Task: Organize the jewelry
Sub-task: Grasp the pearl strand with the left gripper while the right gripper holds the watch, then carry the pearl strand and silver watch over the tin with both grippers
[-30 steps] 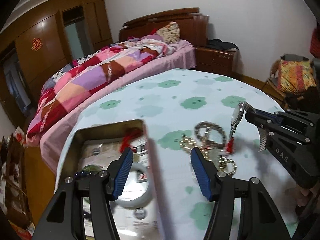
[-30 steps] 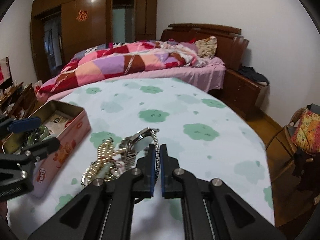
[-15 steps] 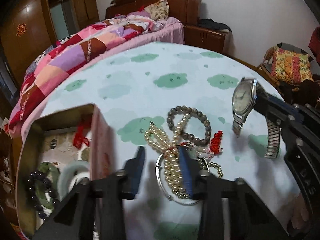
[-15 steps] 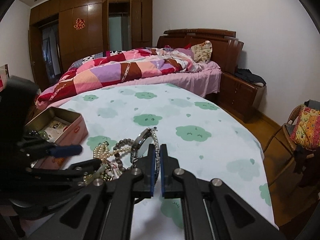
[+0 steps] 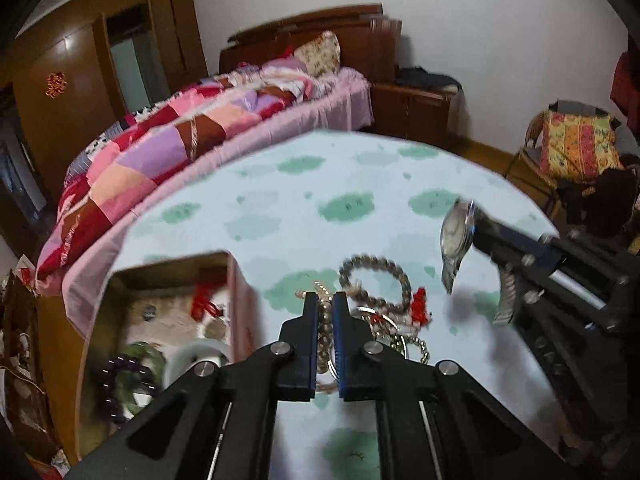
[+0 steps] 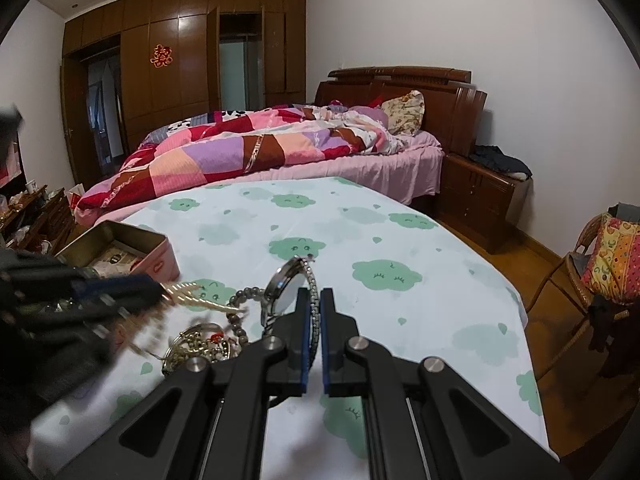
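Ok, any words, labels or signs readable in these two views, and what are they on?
"囍": red paper sign on the wardrobe door.
Label on the side of the pink tin: too blurred to read.
Printed paper inside the tin: too small to read.
Watch dial: markings too small to read.

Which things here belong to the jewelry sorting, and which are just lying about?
Part of the job:
- pearl strand in left gripper
- watch in right gripper
- bead bracelet
- tin box

Just lying about:
- bed quilt
- chair cushion
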The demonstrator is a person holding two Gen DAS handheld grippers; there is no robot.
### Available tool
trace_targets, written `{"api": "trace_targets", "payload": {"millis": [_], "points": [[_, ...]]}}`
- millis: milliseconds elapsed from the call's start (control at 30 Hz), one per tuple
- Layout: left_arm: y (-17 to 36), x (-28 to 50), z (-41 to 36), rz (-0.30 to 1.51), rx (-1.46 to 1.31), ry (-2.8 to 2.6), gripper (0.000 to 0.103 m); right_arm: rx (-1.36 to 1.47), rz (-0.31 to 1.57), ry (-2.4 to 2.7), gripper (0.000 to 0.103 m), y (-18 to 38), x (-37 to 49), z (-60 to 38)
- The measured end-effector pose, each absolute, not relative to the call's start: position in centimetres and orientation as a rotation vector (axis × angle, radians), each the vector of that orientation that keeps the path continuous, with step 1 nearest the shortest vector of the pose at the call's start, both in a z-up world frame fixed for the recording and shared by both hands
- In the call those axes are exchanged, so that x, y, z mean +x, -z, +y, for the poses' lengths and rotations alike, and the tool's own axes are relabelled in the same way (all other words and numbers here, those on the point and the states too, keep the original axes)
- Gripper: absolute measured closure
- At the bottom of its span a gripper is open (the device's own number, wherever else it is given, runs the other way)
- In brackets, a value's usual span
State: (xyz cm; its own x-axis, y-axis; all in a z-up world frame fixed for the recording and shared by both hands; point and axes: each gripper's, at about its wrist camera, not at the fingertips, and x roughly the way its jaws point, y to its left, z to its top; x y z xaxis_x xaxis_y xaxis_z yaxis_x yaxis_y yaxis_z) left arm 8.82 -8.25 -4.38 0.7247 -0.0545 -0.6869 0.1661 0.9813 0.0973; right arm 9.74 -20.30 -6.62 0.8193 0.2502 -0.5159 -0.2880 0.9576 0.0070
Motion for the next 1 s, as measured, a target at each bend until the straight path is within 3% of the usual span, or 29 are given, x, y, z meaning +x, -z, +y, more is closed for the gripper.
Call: {"api": "trace_targets", "payload": {"millis": [1000], "points": [[-0.4,5.9,-2.9,0.605,0.129,0.057,0.098,-0.145,0.478,-0.342,0.098,3.8,9.4,-17.9]]}}
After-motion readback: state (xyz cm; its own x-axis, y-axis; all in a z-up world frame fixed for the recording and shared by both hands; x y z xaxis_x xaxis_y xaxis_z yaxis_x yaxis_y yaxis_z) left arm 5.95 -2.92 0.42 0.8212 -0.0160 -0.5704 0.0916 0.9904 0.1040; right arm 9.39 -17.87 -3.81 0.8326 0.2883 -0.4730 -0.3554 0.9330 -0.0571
